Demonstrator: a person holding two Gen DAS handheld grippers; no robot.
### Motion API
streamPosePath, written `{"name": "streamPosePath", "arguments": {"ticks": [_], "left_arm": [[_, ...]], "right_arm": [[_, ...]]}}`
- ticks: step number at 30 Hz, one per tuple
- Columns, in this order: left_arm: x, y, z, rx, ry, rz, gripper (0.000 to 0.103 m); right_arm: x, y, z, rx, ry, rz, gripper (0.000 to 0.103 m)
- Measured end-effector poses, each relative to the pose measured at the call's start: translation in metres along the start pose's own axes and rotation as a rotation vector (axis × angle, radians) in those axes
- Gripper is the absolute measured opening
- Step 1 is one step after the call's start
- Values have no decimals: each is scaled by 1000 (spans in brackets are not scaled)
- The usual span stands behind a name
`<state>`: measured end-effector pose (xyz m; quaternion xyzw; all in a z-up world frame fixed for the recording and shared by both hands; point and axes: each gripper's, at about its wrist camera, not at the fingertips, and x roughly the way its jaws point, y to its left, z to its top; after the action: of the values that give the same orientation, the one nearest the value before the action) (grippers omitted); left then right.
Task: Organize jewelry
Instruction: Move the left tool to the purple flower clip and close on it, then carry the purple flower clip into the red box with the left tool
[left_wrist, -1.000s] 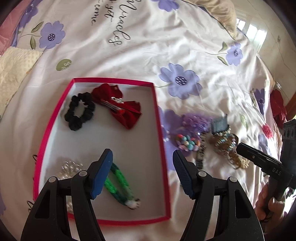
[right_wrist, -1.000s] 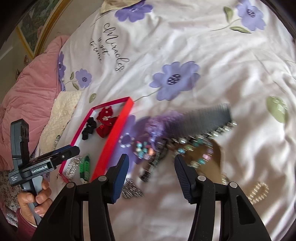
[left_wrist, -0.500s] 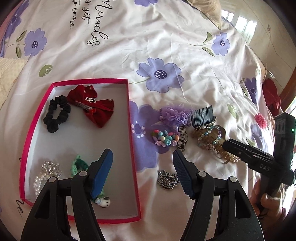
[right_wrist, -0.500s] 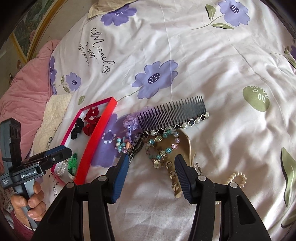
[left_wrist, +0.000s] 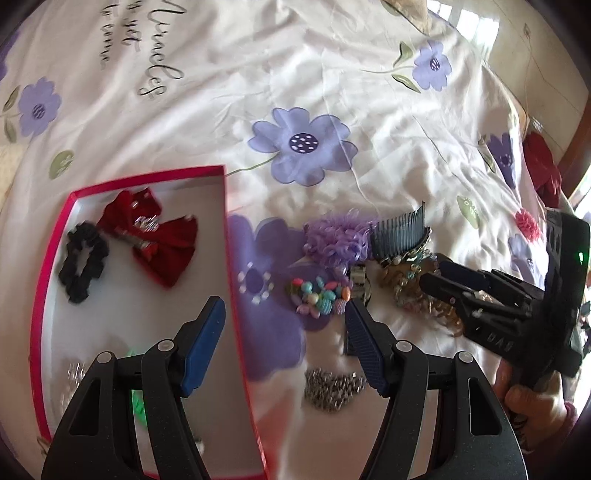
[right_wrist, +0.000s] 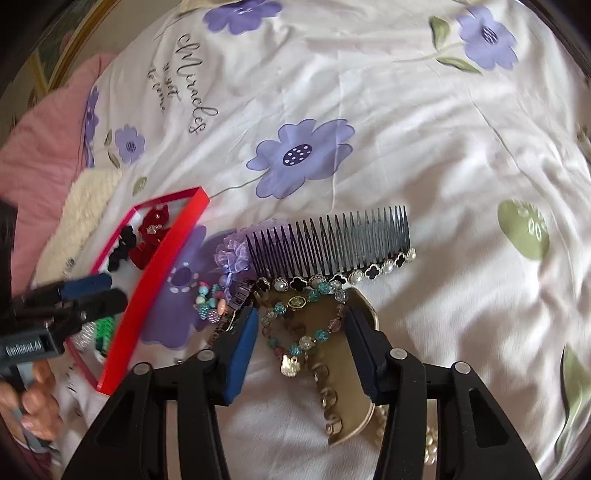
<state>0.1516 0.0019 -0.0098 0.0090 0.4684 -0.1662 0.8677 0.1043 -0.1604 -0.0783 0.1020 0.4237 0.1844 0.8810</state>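
Observation:
A red-rimmed box (left_wrist: 226, 206) lies on the bed and holds a red bow (left_wrist: 162, 236), a black scrunchie (left_wrist: 83, 266), a pearl piece and a green clip. My left gripper (left_wrist: 284, 332) is open and empty, hovering over the box's right rim. Loose beside it lie a colourful bead bracelet (left_wrist: 321, 293), a silver chain (left_wrist: 332, 384), a purple flower (left_wrist: 336, 236) and a dark comb (right_wrist: 332, 243). My right gripper (right_wrist: 299, 332) is open, its jaws on either side of a blue-beaded bracelet (right_wrist: 295, 321) on a gold clip (right_wrist: 347, 369).
The flowered white bedsheet (right_wrist: 406, 129) covers everything. A pink quilt (right_wrist: 40, 147) and a cream pillow (right_wrist: 85, 218) lie at the far left. A pearl string (right_wrist: 430, 443) lies by the gold clip. A red cloth (left_wrist: 543, 166) lies at the bed's right edge.
My left gripper moved right, from over the box to its right rim. My right gripper moved forward and down until its jaws flank the beaded bracelet.

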Motion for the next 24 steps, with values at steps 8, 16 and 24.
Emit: {"name": "streamPosePath", "arguments": {"ticks": [8,16,24], "left_arm": [[42,-29,30,105,49,-28,67],[77,-46,41,170,94,-46,52],[77,-44,41,155,70,-87,2]], "right_arm": [[-10,-18,6,67,-23,35,7],[-21,-48,25,168,-72,73,7],[-27,-56,35,200,-96,111,7]]}}
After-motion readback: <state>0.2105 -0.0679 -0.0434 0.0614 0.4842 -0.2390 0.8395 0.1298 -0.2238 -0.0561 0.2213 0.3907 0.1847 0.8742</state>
